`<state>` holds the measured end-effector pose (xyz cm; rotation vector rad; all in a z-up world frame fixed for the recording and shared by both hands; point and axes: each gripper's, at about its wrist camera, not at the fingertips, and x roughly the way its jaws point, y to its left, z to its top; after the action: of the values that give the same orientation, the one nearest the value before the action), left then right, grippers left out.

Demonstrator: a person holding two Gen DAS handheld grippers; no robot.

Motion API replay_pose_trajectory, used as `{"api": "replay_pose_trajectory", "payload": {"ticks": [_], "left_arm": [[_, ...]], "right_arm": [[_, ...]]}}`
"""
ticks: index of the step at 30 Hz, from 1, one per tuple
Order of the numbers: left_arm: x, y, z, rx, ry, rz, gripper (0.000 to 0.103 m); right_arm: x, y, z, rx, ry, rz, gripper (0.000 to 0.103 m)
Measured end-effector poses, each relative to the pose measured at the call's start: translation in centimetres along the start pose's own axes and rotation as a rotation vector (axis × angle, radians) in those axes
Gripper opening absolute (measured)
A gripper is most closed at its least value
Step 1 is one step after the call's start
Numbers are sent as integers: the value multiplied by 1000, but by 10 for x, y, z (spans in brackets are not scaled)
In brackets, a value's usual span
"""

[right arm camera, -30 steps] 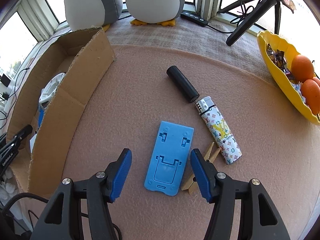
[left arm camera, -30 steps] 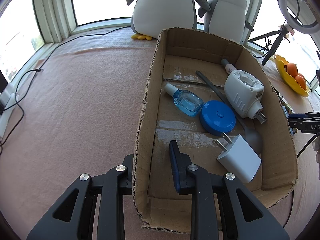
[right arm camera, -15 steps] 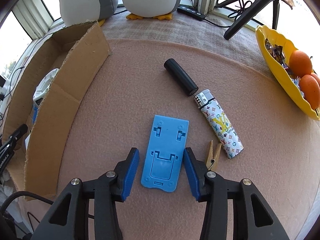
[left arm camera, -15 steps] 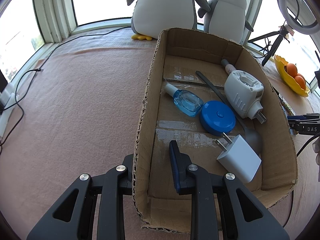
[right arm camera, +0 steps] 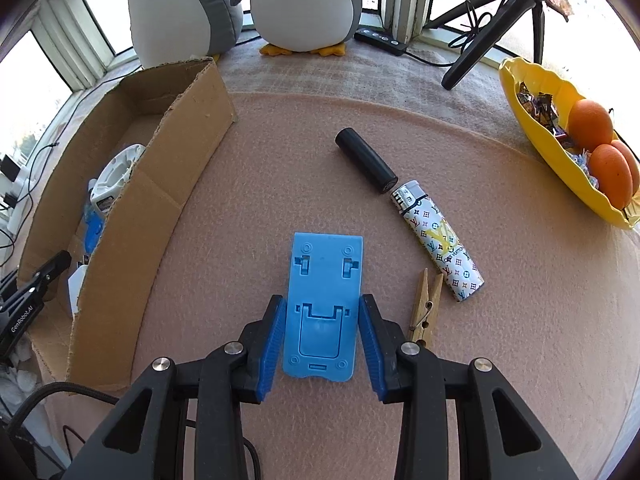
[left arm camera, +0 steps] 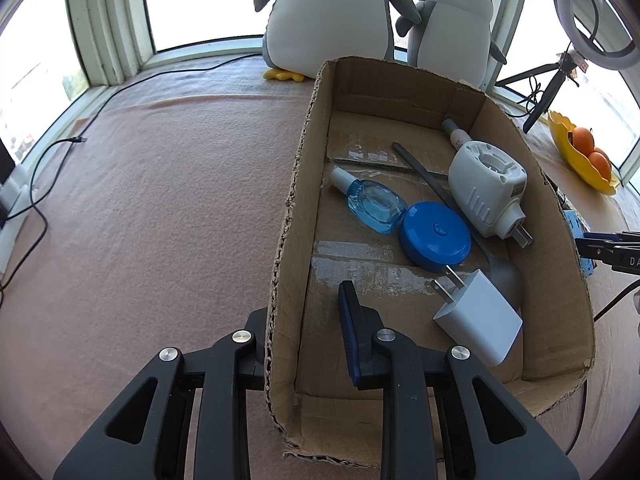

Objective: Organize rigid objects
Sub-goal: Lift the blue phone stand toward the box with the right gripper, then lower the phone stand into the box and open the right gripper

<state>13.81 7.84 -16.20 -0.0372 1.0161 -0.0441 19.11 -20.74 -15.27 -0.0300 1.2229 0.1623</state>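
Observation:
A cardboard box (left arm camera: 292,184) holds a white charger (left arm camera: 478,322), a blue round case (left arm camera: 434,236), a blue bottle (left arm camera: 372,202), a white plug-in device (left arm camera: 484,184) and a grey stick. My left gripper (left arm camera: 306,332) straddles the box's left wall, one finger inside, one outside, pressed on the wall. In the right wrist view, my right gripper (right arm camera: 322,330) has its blue pads against both sides of a blue phone stand (right arm camera: 324,300) lying flat on the pink cloth. A patterned lighter (right arm camera: 436,240), a black cylinder (right arm camera: 366,159) and a wooden clothespin (right arm camera: 424,306) lie to its right.
Two plush penguins (left arm camera: 332,12) stand behind the box. A yellow bowl with oranges (right arm camera: 576,140) sits at the right. A tripod (right arm camera: 492,20) and a power strip stand at the back. Cables run along the left edge (left arm camera: 36,184). The box (right arm camera: 160,184) lies left of the stand.
My right gripper moved forward over the blue phone stand and closed from wide open until its pads met the stand's sides. The left gripper and the box have not moved.

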Motion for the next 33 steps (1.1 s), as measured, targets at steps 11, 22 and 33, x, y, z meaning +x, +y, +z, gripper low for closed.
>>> {"api": "replay_pose_trajectory", "payload": {"ticks": [11, 22, 33], "left_arm": [[0, 0, 0, -3, -2, -3, 22], [0, 1, -1, -4, -3, -4, 22], [0, 1, -1, -9, -5, -6, 22]], "right_arm": [[-54, -16, -9, 80, -116, 6, 33], [-82, 7, 0, 39, -158, 50, 33], [-75, 80, 14, -110, -149, 114, 33]]}}
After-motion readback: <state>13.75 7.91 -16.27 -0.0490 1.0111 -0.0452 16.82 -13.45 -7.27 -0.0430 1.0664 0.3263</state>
